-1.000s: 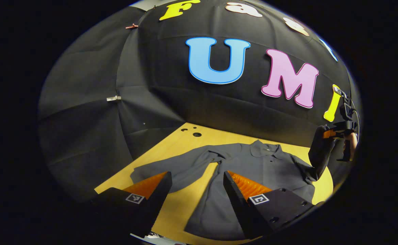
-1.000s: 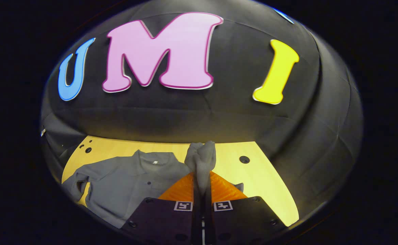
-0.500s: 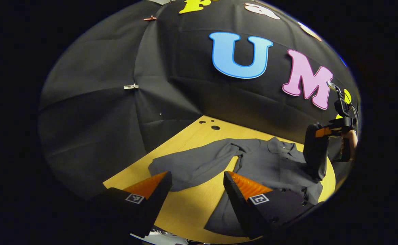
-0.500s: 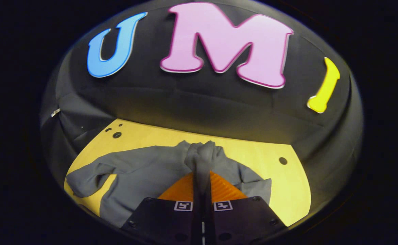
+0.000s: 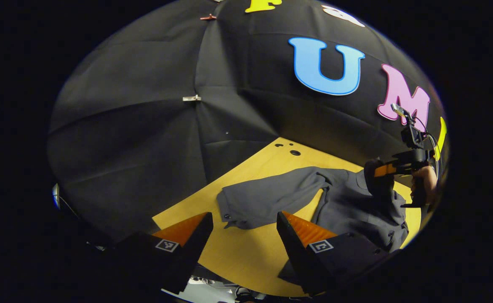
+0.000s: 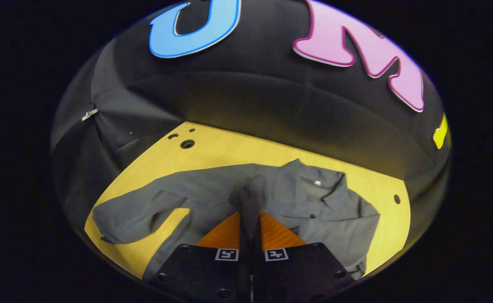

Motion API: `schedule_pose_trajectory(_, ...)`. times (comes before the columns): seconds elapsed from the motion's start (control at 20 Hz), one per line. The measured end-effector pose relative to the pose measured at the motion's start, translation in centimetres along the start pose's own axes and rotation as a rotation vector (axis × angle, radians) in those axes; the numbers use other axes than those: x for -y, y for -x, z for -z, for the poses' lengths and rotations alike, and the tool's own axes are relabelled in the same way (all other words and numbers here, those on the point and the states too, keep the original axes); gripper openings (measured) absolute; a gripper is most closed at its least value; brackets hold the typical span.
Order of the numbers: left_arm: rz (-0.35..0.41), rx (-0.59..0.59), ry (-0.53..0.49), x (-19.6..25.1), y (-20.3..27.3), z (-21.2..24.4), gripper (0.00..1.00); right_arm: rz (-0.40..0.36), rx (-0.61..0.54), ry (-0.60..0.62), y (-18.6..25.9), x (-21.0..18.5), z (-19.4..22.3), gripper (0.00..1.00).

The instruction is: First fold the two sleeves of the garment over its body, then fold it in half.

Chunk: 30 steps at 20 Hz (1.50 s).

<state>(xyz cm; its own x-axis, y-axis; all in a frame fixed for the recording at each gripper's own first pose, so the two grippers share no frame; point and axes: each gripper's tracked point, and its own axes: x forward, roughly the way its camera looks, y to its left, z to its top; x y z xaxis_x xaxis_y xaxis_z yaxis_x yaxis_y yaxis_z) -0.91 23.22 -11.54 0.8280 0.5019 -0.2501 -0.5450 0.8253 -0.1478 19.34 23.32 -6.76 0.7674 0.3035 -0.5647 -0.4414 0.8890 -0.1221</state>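
Note:
A dark grey buttoned shirt (image 6: 313,210) lies face up on the yellow wooden table (image 6: 229,151), collar toward the booth wall. My right gripper (image 6: 250,210) is shut on the cuff of one sleeve (image 6: 248,195), holding it above the shirt's body. In the left gripper view that right gripper (image 5: 383,170) hangs over the shirt (image 5: 355,210) with the sleeve bunched under it. The other sleeve (image 5: 267,198) lies stretched out flat on the table. My left gripper (image 5: 244,221) is open, hovering just before that sleeve's cuff (image 5: 231,216), nothing between its fingers.
Small round holes (image 5: 294,152) mark the table's far corner, and another hole (image 6: 397,198) sits near its right edge. The black cloth wall (image 5: 145,126) closes in the table on the far and left sides. A hand (image 5: 423,185) holds the right gripper.
My right gripper has carried the held sleeve leftward over the shirt's body. My left gripper has swung left toward the flat sleeve's cuff, still open.

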Motion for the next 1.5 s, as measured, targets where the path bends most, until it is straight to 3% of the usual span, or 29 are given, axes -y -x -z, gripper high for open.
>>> schedule_pose_trajectory(0.05, -0.011, -0.005, 0.010, -0.4, 0.3, 0.1, 0.96, -0.019, -0.016, -0.002, -0.4, -1.2, 0.5, 0.08)
schedule_pose_trajectory(0.4, -0.068, -0.070, 0.119, -2.8, 2.1, 1.9, 0.96, -0.153, -0.095, -0.021, -1.0, -7.2, 3.5, 0.22)
schedule_pose_trajectory(0.55, -0.091, -0.071, 0.102, -3.6, 2.4, 1.8, 0.96, -0.183, -0.091, -0.035, 0.2, -8.2, 3.8, 0.58)
schedule_pose_trajectory(0.6, -0.095, -0.073, 0.097, -3.6, 2.3, 1.8, 0.96, -0.178, -0.090, -0.027, 0.9, -7.8, 3.8, 0.81)
schedule_pose_trajectory(0.65, -0.094, -0.073, 0.093, -3.6, 2.1, 1.9, 0.92, -0.171, -0.080, -0.023, 1.3, -7.4, 3.9, 0.82)
schedule_pose_trajectory(0.85, -0.054, -0.055, 0.072, -2.9, -0.4, 1.2, 0.96, -0.133, -0.037, -0.060, 4.9, -4.1, 4.4, 1.00)
schedule_pose_trajectory(1.05, -0.031, -0.062, 0.098, -2.3, -4.3, 1.2, 0.92, -0.055, -0.025, -0.099, 7.9, 1.2, 6.2, 0.99)
schedule_pose_trajectory(1.15, -0.026, -0.073, 0.090, -2.2, -6.2, 1.2, 0.96, 0.009, -0.043, -0.113, 9.2, 4.4, 7.9, 0.99)
schedule_pose_trajectory(1.5, -0.031, -0.111, 0.061, -3.2, -11.8, 1.9, 0.96, 0.142, -0.054, -0.242, 15.4, 10.8, 13.4, 0.99)
